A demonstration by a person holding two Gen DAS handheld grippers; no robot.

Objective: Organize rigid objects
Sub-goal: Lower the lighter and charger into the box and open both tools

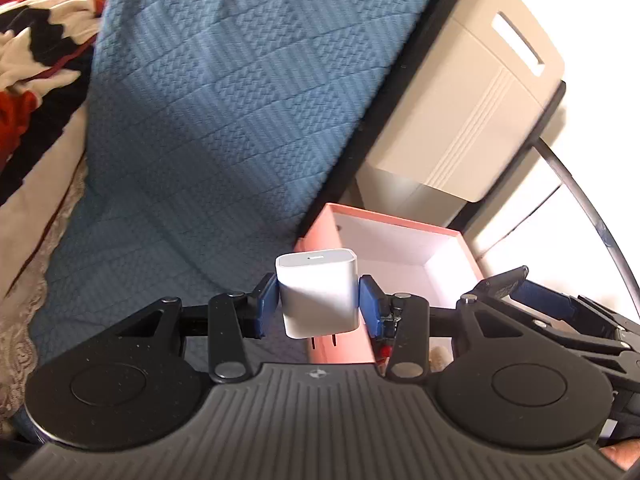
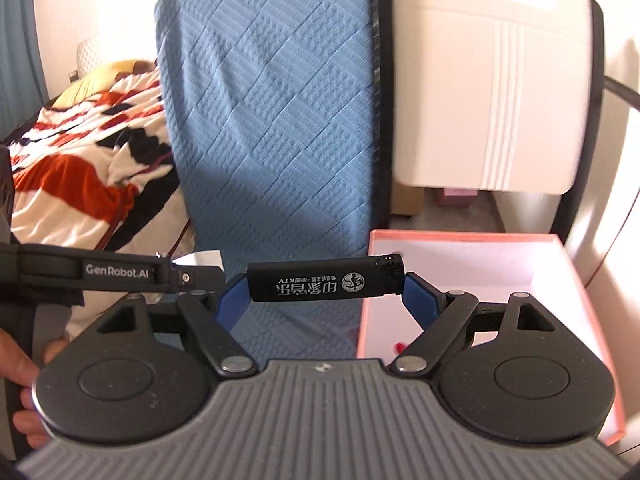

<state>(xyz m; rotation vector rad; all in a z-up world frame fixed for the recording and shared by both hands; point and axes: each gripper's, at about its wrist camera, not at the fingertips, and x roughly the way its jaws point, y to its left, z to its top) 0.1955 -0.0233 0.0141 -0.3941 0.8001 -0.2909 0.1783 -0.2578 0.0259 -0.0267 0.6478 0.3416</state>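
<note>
Charger (image 1: 318, 294), white, clamped upright in left gripper (image 1: 319, 304), prongs down; black lighter (image 2: 325, 279) clamped endwise in right gripper (image 2: 325, 292), long axis crosswise, 9-to-3. Pink box (image 2: 472, 272) open, white inside, at 3 o'clock of the lighter, 1 o'clock of the charger; right gripper looks nearer. Only left view shows prongs; only right view shows lighter print, blue bedspread (image 2: 272, 120) beyond.

White lettering reading "GenRobot.AI" runs along the black side of the left gripper (image 2: 192, 276), seen at the left in the right wrist view. The black lighter (image 2: 326, 278), lying crosswise between blue pads, carries white Chinese characters printed upside down, ending in "KTV", beside a round white emblem. No other wording is legible in either view.
</note>
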